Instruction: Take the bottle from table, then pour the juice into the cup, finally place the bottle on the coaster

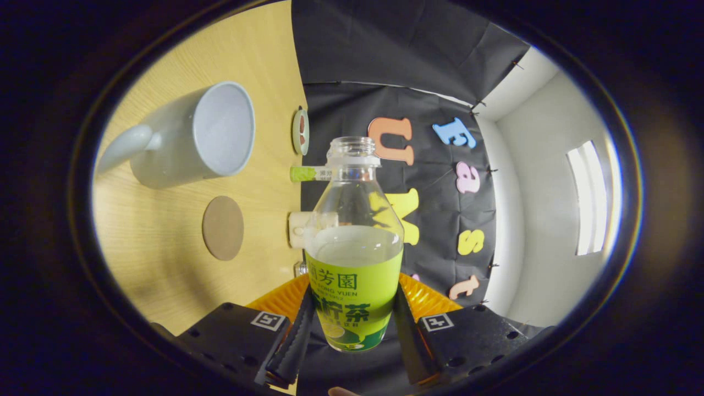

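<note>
Bottle (355,242), uncapped and roughly half full of pale juice, is clamped between the two fingers of the gripper (353,324), both pressing on its labelled lower body. Its long axis runs straight ahead along the fingers, with the open neck farthest from them.

The camera is rolled on its side, so the wooden table (165,264) stands like a wall to one side of the bottle, which suggests the bottle is tipped over toward pouring, or close to it. The liquid surface sits just above the label and well short of the neck.

Cup (192,135), a pale mug, lies well apart from the bottle across the table, its open mouth turned toward the bottle's neck. Coaster (223,227), a round brown disc, lies on the table between cup and fingers, nearer the bottle's body.

The green label carries large Chinese characters and small Latin letters that look like "FONG YUEN"; finer print is too small to make out.
</note>
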Demonstrator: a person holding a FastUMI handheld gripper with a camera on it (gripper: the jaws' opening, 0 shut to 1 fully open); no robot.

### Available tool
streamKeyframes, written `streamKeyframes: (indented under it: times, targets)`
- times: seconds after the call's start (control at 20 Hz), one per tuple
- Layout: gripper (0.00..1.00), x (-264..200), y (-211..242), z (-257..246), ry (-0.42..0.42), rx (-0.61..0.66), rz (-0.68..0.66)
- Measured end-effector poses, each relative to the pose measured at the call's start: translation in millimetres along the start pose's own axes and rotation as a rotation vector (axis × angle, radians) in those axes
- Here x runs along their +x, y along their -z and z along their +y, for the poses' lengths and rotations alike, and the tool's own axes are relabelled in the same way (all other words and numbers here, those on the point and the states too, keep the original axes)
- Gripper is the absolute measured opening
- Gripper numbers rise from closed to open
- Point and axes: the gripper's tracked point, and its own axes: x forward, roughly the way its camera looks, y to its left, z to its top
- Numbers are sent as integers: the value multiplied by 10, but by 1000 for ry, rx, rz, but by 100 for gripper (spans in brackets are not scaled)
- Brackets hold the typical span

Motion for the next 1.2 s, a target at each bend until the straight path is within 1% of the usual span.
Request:
streamKeyframes:
  times: [0.45, 0.9, 1.2]
  targets:
    - [75, -4, -75, -109, 29, -138, -21]
    - [75, 16, -116, -230, 42, -208, -30]
    - [75, -10, -140, -294, 47, -233, -33]
